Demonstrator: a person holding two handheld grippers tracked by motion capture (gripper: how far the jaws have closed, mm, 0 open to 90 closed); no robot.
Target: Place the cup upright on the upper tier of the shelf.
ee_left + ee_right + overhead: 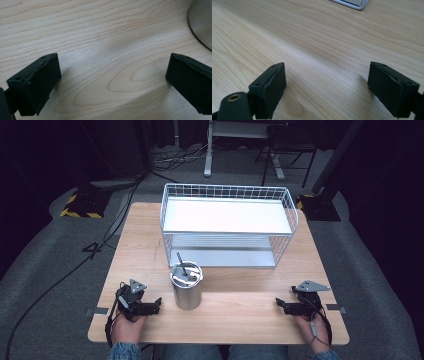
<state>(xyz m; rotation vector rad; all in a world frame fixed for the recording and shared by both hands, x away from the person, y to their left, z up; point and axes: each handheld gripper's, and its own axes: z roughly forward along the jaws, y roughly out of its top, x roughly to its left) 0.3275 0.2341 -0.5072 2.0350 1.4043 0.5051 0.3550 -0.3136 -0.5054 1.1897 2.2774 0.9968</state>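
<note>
Steel canister (186,289): upright on the counter (235,320), lidless, just at 2 o'clock from my left hand-held gripper; its curved base shows at the upper right edge of the left gripper view (201,22).
Contents: a dark rod-like tool (181,262) leaning toward 11 o'clock, plus something pale I cannot make out.
Left hand-held gripper (155,306): jaws spread wide, holding nothing, low over bare wood, pointing at 3 o'clock toward the canister.
Right hand-held gripper (280,305): jaws likewise apart and empty, pointing at 9 o'clock, well apart from the canister.
Wire basket shelf (227,192): two-tiered, at 12 o'clock from the canister, near it but not touching; both white trays look bare. A corner of its lower tray shows in the right gripper view (352,3).
Progress: by my judgement nothing is started; canister untouched, every step left.
Edges: my hands sit close to the 6 o'clock edge of the counter; the canister stands well inside.
Open room: bare wood between my grippers and at 3 o'clock of the canister; the basket closes off 12 o'clock.
</note>
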